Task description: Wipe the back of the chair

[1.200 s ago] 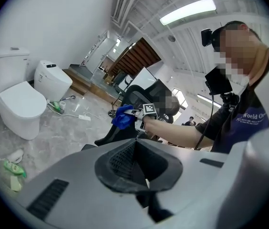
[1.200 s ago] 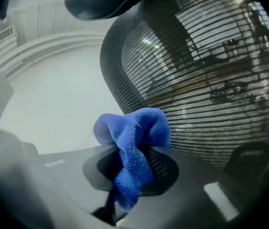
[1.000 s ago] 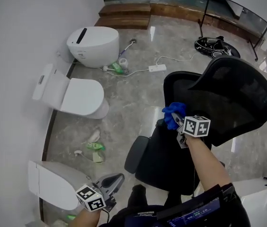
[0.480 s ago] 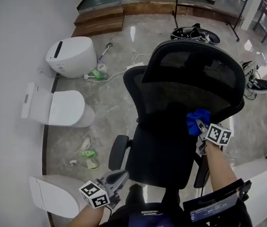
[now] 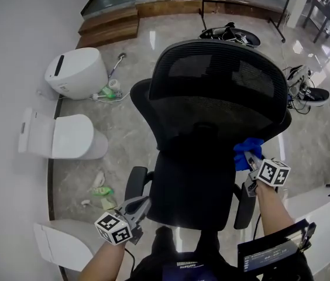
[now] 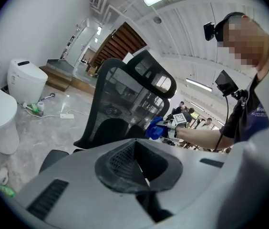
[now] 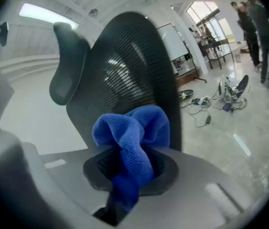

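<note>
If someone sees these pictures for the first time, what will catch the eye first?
The large black mesh office chair fills the middle of the head view. A bright blue cloth, clamped in the right gripper, sits at the lower right edge of the chair's backrest. White toilets stand along the wall at the left.

No wording can be read anywhere; digits on the chest-mounted screen (image 5: 264,255) are too blurred (and small) to tell.
</note>
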The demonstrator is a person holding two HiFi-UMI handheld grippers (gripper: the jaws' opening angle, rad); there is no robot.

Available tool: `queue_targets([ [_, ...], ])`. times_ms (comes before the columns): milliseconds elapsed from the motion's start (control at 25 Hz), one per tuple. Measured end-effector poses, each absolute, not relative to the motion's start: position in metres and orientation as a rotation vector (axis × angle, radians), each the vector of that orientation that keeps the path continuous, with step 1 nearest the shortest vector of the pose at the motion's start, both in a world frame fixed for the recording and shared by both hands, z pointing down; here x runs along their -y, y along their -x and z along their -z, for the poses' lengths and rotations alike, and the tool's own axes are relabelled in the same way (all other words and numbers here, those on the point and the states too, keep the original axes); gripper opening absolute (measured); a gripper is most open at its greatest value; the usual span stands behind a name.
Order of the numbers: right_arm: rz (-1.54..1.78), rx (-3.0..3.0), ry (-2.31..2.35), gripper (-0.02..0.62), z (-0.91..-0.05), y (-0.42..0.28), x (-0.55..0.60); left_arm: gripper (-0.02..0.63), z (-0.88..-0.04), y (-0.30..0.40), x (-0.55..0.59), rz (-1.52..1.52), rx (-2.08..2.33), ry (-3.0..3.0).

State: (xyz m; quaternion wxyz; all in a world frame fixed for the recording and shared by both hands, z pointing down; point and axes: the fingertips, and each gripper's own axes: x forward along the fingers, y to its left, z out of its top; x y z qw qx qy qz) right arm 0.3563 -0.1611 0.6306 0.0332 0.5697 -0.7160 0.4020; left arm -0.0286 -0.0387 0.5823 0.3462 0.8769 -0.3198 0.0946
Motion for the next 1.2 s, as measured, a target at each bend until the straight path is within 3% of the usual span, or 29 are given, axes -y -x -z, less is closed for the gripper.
queue_targets([
  [400,-1.258,2.419,-1.236,0.064,-0.68,-0.084,0.23,0.002,-0.63,0.086,0.025,-0.245,0.827,-2.231],
  [600,-1.213,2.434,-1.142,0.064,-0.691,0.0,0.264,0.002,-0.647,0.1,0.002,-0.233,0.752,-2.199],
  [920,-1.229,2.406,-1.139,0.063,-0.702,-0.007,0.273,0.002,-0.659,0.109,-0.006,-0.252,0.759,-2.161],
  [1200,-1.335,2.303,-1.377,0.063,-0.699,-0.153,0.234,0.002,-0.65,0.059,-0.002,-0.29,0.706,-2.175],
])
